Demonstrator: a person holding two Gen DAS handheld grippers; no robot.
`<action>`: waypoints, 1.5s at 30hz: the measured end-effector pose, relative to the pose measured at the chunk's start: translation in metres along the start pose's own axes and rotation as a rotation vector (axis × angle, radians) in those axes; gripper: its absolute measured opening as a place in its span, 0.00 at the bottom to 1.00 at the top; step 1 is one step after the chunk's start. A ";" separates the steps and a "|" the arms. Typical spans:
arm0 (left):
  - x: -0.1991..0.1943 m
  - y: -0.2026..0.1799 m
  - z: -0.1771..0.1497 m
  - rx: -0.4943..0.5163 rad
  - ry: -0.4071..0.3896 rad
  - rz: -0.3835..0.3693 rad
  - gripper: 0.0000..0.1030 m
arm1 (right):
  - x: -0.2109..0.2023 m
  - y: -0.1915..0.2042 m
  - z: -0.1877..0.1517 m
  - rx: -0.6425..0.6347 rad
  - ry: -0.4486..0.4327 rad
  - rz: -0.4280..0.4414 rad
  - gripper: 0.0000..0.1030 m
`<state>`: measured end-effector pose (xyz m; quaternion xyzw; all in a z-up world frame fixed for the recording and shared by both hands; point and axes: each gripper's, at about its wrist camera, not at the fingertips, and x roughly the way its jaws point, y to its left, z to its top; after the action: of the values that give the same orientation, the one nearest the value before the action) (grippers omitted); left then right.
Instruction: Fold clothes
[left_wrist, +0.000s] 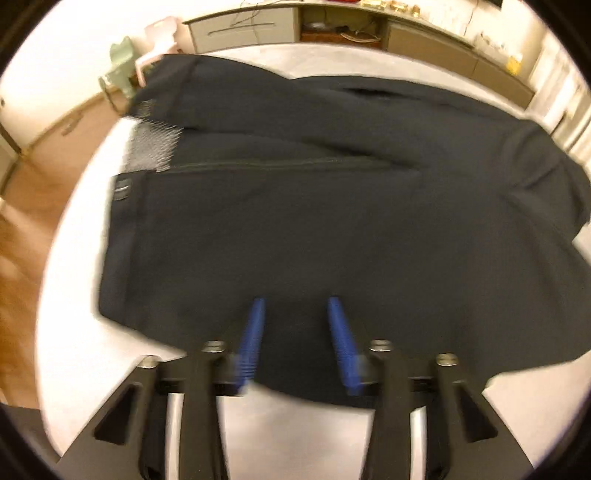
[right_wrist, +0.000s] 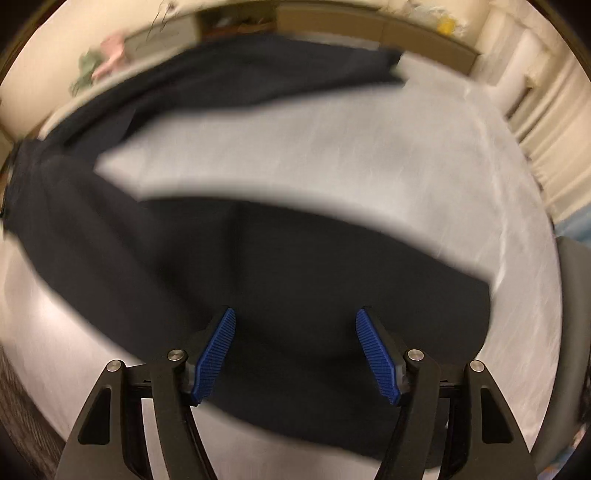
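A smooth white table (left_wrist: 74, 258) carries the scene, with cabinets blurred behind. The left gripper (left_wrist: 295, 306) and the right gripper (right_wrist: 295, 317) both hang with ribbed blue fingers (right_wrist: 216, 354) spread apart, empty, above the dark navy garment (left_wrist: 314, 229), which lies spread across the tabletop, matte and softly creased, a grey mesh patch (left_wrist: 151, 147) at its far left edge.

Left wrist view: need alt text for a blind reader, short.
A dark navy pair of trousers lies spread across a white table, waistband with a pale lining patch at the left. The left gripper hovers open over the garment's near edge, its blue fingers apart. Behind are a wooden floor and low cabinets; the image is motion-blurred.
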<state>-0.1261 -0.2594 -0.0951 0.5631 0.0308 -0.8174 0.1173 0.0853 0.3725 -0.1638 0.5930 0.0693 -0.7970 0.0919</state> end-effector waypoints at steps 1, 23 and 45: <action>-0.003 0.007 -0.002 -0.014 0.010 0.034 0.50 | 0.001 0.004 -0.010 -0.019 0.018 0.014 0.67; -0.048 -0.185 -0.046 0.403 0.013 -0.220 0.38 | 0.017 -0.022 0.093 0.014 -0.196 -0.320 0.75; -0.035 -0.002 0.028 -0.358 -0.075 -0.384 0.55 | -0.055 0.112 0.246 -0.286 -0.349 -0.057 0.77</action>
<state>-0.1407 -0.2566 -0.0523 0.4865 0.2769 -0.8265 0.0587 -0.1028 0.2129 -0.0412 0.4247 0.1815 -0.8718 0.1631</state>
